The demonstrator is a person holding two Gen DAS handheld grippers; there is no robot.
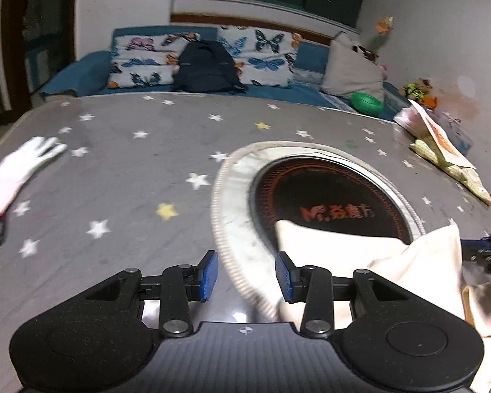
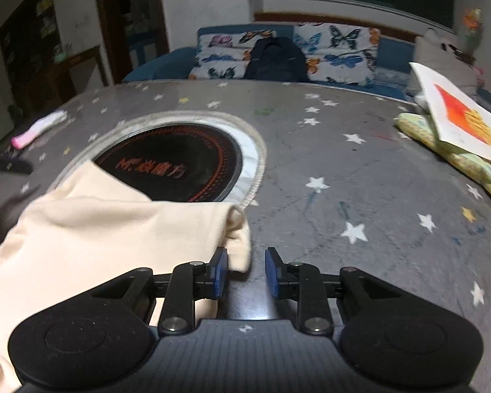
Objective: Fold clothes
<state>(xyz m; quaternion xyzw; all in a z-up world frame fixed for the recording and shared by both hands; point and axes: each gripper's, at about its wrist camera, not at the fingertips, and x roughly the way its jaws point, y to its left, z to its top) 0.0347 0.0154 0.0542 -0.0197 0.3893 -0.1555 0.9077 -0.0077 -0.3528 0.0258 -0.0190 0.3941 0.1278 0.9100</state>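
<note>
Our left tongs (image 1: 246,276) stand open with nothing between the blue pads, and so do our right tongs (image 2: 246,272); neither grips anything yet. The cream garment (image 2: 114,229) lies bunched at the near edge of the desk (image 2: 360,170), between the two tools: at about four o'clock from the left tongs, and at about ten o'clock from the right, its rolled corner just beside the right tongs' left pad. Its far corner droops over the round black cooktop (image 2: 180,157) set in the desk.

We judge the step in hand to be taking hold of the cloth for a fold. To do it well, we should pinch one layer at each outer corner, lift both together, and lay it flat on the starred cover clear of the cooktop ring. The white glove (image 1: 19,167) at nine o'clock lies well apart.
</note>
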